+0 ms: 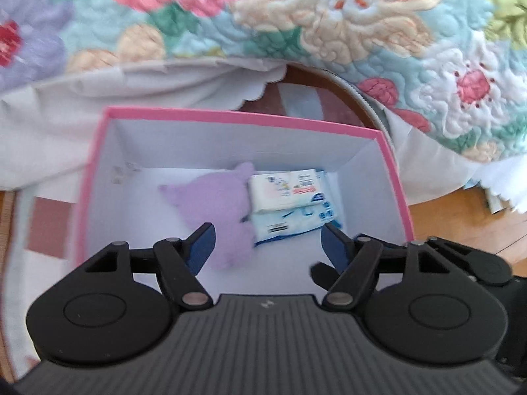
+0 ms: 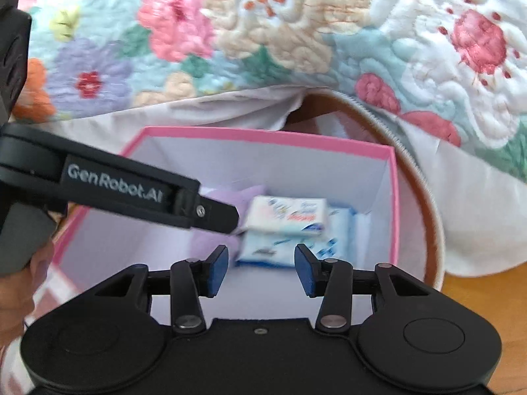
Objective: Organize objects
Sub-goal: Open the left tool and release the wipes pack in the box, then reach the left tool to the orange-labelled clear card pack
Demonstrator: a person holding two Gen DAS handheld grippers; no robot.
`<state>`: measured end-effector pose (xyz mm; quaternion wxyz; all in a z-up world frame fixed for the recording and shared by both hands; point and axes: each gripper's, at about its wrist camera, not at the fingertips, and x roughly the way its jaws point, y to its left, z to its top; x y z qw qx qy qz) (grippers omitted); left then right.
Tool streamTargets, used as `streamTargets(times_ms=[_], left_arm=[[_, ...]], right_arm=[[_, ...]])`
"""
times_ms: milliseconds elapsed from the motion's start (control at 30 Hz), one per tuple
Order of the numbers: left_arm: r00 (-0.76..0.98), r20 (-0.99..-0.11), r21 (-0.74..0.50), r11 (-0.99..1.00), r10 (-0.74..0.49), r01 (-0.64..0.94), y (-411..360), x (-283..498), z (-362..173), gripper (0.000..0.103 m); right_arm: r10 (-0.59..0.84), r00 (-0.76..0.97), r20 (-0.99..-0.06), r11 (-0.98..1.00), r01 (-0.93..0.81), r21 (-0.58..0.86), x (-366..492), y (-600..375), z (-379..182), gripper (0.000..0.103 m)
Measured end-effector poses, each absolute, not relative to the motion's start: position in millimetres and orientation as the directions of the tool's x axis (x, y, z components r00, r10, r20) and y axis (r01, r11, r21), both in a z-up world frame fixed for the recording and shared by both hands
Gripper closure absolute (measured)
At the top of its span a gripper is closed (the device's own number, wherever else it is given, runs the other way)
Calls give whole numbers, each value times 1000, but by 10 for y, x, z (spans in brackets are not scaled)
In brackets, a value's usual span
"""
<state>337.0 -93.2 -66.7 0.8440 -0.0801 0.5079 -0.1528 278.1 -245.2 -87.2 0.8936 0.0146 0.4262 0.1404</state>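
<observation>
Pink-rimmed box (image 1: 243, 120) sits on the floor just below the edge of a bed, its white inside open to both of my cameras. On its bottom, toward the far right corner, I see two tissue packs: a white tissue pack (image 1: 285, 191) lies on top of a blue tissue pack (image 1: 290, 225), partly covering it. Just to their left, touching them, lies a lilac plush toy (image 1: 214, 210), soft and blurred in my left view. My left hand-held gripper (image 1: 267, 242) hangs over the near part of the box with its jaws well apart and nothing between the blue pads; the plush toy shows behind the left pad, clear of it. My right hand-held gripper (image 2: 260, 268) hangs over the near edge of the same box, jaws parted by a moderate gap, and it too grips nothing; the blue pack shows through the gap, lower down in the box. In the right view the left tool's black finger crosses from the left, over the box, with a person's hand (image 2: 19, 283) at the left margin. Behind the box hangs a floral quilt (image 1: 346, 33) over a pale sheet (image 1: 131, 82), and wooden floor (image 1: 461, 223) shows at the right.
</observation>
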Motion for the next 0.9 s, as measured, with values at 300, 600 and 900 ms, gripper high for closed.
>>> streamTargets(times_ms=[300,600,900], left_arm=[[422,-874,-181,968,-239,174,-596,2912,-142,32],[429,-862,-195,959,-268,207,-367,2248,271,28],[446,-852,-180,954,-273,240,-175,1728,488,20]], right_arm=[[164,621,-766,964,-264,-8,2421,-2246,-188,44],[208,591,-779,947,-321,9,1874,-2104,268,36],[247,540,-804,928,-371,36,1397,-1940,574,19]])
